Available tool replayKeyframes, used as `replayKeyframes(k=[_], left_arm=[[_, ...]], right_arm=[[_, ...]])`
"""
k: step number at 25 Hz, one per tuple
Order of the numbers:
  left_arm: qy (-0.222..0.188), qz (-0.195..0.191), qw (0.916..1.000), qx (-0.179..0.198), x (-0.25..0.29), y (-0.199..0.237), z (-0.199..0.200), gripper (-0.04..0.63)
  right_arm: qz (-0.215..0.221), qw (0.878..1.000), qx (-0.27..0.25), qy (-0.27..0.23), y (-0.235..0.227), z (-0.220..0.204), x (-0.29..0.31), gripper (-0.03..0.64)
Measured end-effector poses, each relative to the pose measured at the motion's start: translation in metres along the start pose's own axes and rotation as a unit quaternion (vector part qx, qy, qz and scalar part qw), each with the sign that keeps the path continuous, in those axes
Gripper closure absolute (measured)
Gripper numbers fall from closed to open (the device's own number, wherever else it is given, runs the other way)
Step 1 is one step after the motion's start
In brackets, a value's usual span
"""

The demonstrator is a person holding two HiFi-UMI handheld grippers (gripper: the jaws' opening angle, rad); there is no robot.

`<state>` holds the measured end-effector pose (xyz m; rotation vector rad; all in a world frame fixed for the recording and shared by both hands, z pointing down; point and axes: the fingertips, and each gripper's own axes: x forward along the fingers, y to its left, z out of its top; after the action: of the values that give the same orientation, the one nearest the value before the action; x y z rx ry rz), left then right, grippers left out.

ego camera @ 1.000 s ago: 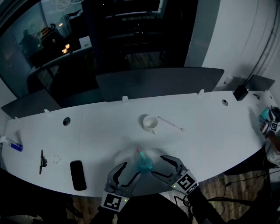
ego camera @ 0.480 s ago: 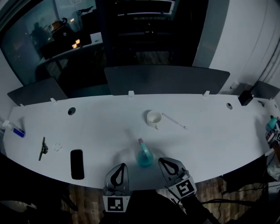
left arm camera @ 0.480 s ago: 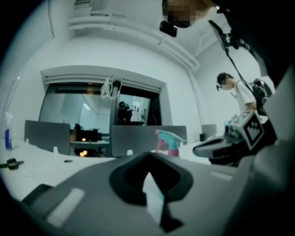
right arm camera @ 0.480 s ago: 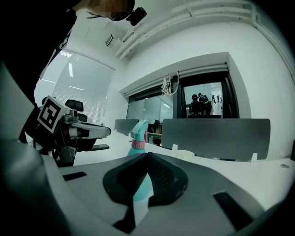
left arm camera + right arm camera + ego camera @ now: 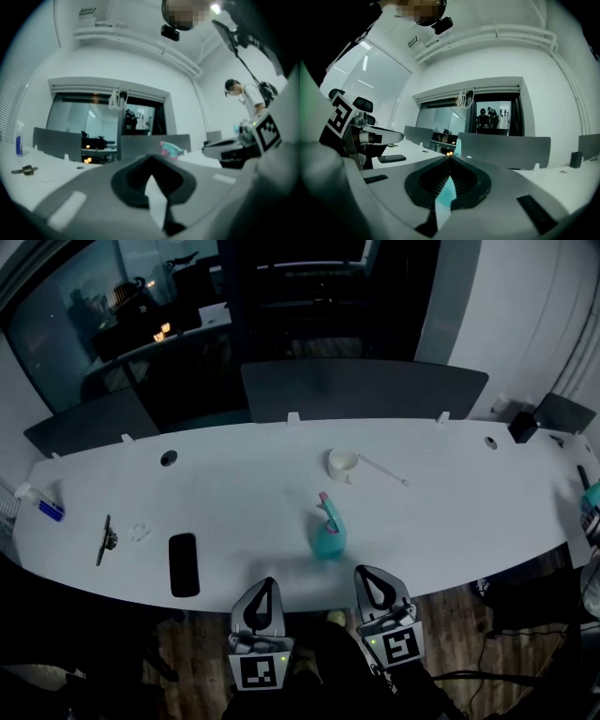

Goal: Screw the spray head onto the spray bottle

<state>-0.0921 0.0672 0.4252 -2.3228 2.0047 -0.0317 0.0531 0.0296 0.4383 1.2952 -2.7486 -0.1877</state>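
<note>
On table [image 5: 450, 512]: one spray bottle [image 5: 328, 532], one phone [image 5: 184, 564], one cup [image 5: 342, 463]

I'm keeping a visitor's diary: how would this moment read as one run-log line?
left claw: shut, empty | right claw: shut, empty | spray bottle: upright on table, spray head on, untouched

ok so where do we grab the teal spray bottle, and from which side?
Probably low on the round teal body of the spray bottle, coming in level from the near side. It stands upright and alone on the table, and the pink nozzle sits up top, clear of that approach. The right gripper is nearest, but its jaws are shut and must open first.
</note>
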Motion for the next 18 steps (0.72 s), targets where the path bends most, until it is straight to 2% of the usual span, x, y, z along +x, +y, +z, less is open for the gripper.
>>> replayKeyframes(k=[9,13,18], left_arm=[[0.000,-0.035,0.9994,-0.007,-0.090,-0.003,0.012,0.594],[-0.012,-0.044,0.9989,0.007,-0.107,-0.013,0.025,0.593],[-0.026,-0.041,0.9988,-0.002,-0.122,-0.028,0.036,0.594]], right_arm=[[-0.064,0.998,0.009,0.007,0.054,0.009,-0.084,0.612],[-0.077,0.997,0.003,0.003,0.065,0.018,-0.107,0.612],[-0.078,0.997,0.004,-0.011,0.071,0.030,-0.126,0.612]])
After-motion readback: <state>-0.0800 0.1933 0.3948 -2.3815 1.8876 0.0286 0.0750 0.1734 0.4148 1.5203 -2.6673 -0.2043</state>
